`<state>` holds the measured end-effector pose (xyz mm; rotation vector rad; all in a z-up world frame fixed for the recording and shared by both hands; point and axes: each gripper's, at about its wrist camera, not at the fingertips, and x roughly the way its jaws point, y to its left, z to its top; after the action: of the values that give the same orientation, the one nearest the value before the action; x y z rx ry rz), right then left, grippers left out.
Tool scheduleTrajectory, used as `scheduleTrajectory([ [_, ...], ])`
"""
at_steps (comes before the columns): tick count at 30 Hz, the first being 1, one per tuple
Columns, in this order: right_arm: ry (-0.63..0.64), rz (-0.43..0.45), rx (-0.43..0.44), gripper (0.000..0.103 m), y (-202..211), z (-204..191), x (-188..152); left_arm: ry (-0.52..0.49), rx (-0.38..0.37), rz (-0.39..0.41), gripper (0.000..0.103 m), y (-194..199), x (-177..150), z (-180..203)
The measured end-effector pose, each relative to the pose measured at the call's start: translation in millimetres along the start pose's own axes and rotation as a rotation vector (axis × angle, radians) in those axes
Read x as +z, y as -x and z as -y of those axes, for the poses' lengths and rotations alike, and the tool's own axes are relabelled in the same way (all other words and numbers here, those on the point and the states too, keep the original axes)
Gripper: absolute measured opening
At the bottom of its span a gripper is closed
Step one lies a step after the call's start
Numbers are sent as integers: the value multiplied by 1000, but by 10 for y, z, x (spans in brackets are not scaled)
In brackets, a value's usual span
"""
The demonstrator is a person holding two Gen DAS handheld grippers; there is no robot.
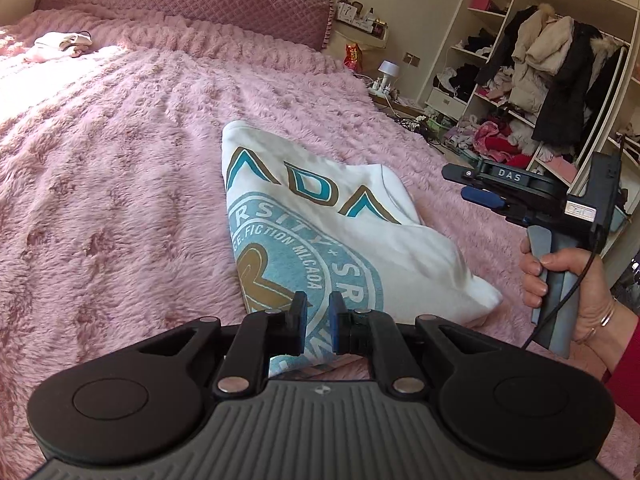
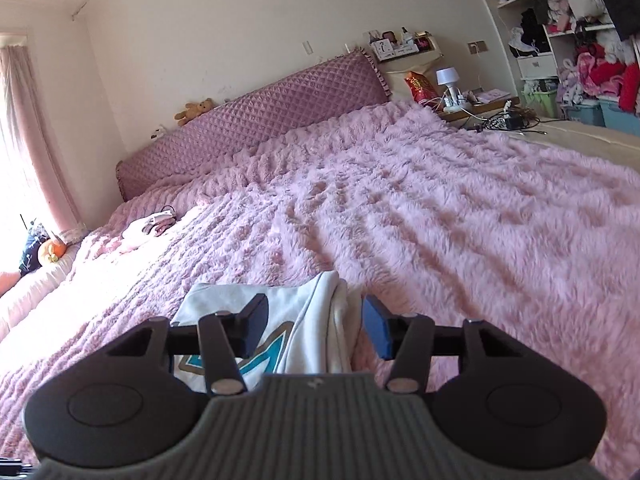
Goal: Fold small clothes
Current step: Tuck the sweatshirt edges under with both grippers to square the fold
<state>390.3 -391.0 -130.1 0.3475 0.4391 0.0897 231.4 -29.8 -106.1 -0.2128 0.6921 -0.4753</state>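
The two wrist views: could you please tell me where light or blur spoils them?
Left wrist view: sunlight washes out the pink blanket at upper left; the white sweatshirt stays sharp. Right wrist view: the window at left glares, and the blanket's right side looks smeared.

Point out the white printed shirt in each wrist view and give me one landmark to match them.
Left wrist view: the white printed shirt lies folded at centre on the pink blanket, running down to the left gripper.
Right wrist view: the shirt is at bottom centre, just ahead of the open right gripper.
Shared landmark: the quilted headboard.
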Motion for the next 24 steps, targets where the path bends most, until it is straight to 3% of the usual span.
scheduleTrajectory([
  [7,63,-173,-42,49,-973,67,207,50,-29,-19,17,-205,-29,-63],
  [8,66,-200,-43,44,-1062,71,199,52,-36,-24,20,-229,-38,-79],
  [9,57,-230,-31,12,-1139,79,163,53,-39,-30,21,-249,-44,-89],
  [10,48,-248,-18,11,-1191,80,126,53,-39,-36,21,-267,-48,-99],
  [16,110,-140,-60,9,-1145,-51,163,61,-57,-42,21,-304,-63,-116],
  [20,80,-229,-107,9,-1386,130,-19,37,-46,-55,20,-392,-94,-102],
  [24,50,-175,-97,27,-1209,163,43,41,-47,-72,20,-424,-69,-155],
])
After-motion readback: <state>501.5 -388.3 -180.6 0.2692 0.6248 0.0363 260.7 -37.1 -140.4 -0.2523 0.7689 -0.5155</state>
